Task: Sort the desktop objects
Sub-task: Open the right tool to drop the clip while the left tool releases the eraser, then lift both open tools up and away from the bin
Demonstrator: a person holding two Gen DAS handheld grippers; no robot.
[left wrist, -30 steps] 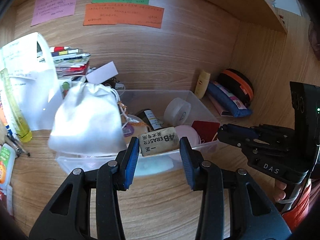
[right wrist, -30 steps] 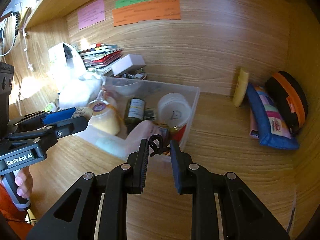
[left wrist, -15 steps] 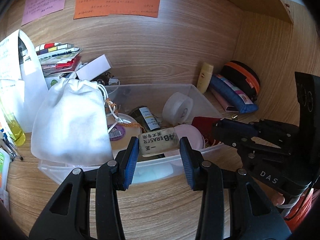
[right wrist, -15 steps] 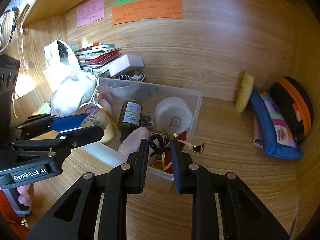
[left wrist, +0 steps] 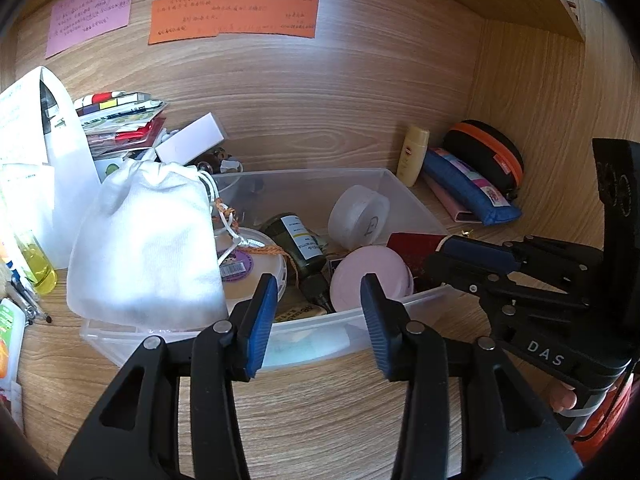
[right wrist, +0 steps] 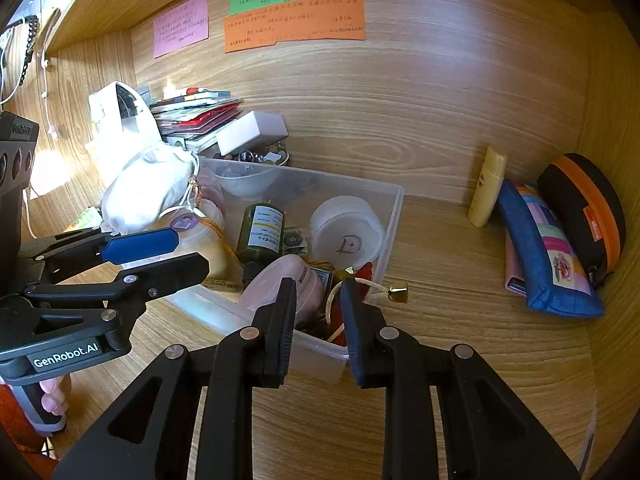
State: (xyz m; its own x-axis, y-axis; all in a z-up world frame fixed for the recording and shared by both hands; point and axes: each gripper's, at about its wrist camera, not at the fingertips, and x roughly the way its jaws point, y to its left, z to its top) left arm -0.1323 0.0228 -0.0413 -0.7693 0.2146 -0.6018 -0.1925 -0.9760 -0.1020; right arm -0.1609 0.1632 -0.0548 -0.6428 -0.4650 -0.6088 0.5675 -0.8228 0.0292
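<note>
A clear plastic bin [left wrist: 360, 316] holds a white drawstring pouch [left wrist: 148, 248], a dark bottle [left wrist: 304, 248], a round white case [left wrist: 358, 216] and a pink compact [left wrist: 370, 276]. The 4B eraser [left wrist: 300, 313] lies inside it against the near wall. Just above that wall, my left gripper [left wrist: 318, 312] is opening with nothing between its pads. My right gripper [right wrist: 318, 292] hangs over the bin's near right corner, its jaws almost together and clamping nothing I can see. A red charm [right wrist: 366, 272] lies in that corner, and its gold bell [right wrist: 398, 294] hangs over the rim.
Against the back wall on the right lean a yellow tube [right wrist: 486, 192], a blue pencil case [right wrist: 548, 256] and a black-and-orange case [right wrist: 584, 208]. Stacked booklets and a white box [right wrist: 252, 132] sit behind the bin. Pens and a yellow-liquid bottle [left wrist: 38, 264] lie far left.
The eraser has left my left jaws, which stand wider, and now lies in the bin. The black loop is gone from my right fingertips, and the charm rests in the bin's corner.
</note>
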